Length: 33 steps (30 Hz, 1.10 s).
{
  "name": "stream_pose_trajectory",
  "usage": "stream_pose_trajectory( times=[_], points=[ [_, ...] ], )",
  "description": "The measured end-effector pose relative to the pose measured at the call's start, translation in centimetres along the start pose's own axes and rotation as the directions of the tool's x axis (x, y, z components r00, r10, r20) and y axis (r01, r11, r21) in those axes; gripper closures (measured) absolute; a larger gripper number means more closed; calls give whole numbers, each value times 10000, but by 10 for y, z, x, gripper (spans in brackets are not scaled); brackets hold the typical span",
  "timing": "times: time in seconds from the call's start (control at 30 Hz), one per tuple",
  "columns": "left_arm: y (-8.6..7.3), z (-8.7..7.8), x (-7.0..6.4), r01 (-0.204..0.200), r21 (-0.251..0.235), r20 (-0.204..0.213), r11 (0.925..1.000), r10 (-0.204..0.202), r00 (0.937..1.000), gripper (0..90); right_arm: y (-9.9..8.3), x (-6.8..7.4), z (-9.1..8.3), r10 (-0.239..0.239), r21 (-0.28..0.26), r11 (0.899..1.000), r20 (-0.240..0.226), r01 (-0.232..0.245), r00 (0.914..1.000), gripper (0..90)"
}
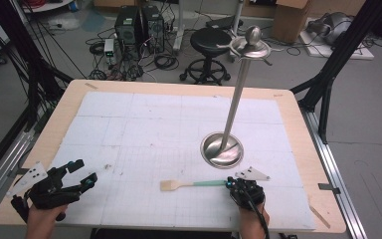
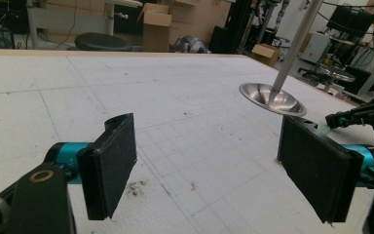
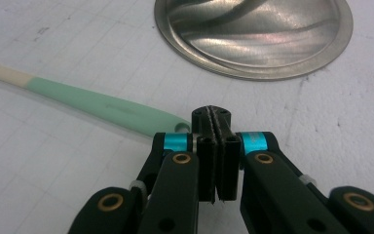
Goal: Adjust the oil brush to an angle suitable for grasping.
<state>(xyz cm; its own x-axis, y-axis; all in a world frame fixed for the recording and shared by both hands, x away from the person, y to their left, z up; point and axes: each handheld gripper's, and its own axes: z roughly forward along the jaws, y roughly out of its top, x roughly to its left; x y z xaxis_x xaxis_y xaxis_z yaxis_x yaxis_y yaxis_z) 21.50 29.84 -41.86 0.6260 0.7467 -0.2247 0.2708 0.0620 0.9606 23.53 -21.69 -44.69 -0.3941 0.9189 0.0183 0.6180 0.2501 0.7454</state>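
Green-handled spatula (image 1: 191, 184) flat, long axis left-right, blade left; right gripper (image 1: 230, 182) closed beside handle end, empty; left gripper (image 1: 82, 174) wide open

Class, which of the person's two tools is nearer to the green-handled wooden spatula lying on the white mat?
Right. The right tool is shut at the green-handled wooden spatula's handle end, apparently touching it. The left tool stands open, well off to the spatula's left.

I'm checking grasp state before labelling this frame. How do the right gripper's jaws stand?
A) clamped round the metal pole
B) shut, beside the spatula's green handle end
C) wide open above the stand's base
B: in the right gripper view the right gripper has its jaws pressed together, with the spatula handle's end just beside them.
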Motion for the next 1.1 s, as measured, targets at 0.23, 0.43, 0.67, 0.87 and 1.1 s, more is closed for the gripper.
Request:
stream_pose_trajectory(
  times=[0.23, 0.43, 0.67, 0.87, 1.1],
  points=[
    [0, 1, -1, 5, 29, 11, 10000, -5, 10000, 225, 9, 8, 10, -33, 26, 10000, -149, 34, 9999, 891],
    [0, 0, 0, 15, 10, 10, 10000, -15, 10000, 225, 25, 25, 25, -339, 210, 9992, -419, 348, 9985, 885],
    [0, 0, 1, 44, -10, 22, 10000, -44, 10000, 224, 36, 46, 38, -562, 208, 9981, -796, 580, 9952, 886],
    [0, 0, 0, 21, 3, 41, 10000, -21, 10000, 224, 41, 57, 45, -486, 151, 9986, -1160, 506, 9921, 887],
    [0, -1, 1, 39, -4, 27, 10000, -39, 10000, 224, 43, 69, 49, -631, 130, 9978, -1445, 656, 9875, 887]
  ],
)
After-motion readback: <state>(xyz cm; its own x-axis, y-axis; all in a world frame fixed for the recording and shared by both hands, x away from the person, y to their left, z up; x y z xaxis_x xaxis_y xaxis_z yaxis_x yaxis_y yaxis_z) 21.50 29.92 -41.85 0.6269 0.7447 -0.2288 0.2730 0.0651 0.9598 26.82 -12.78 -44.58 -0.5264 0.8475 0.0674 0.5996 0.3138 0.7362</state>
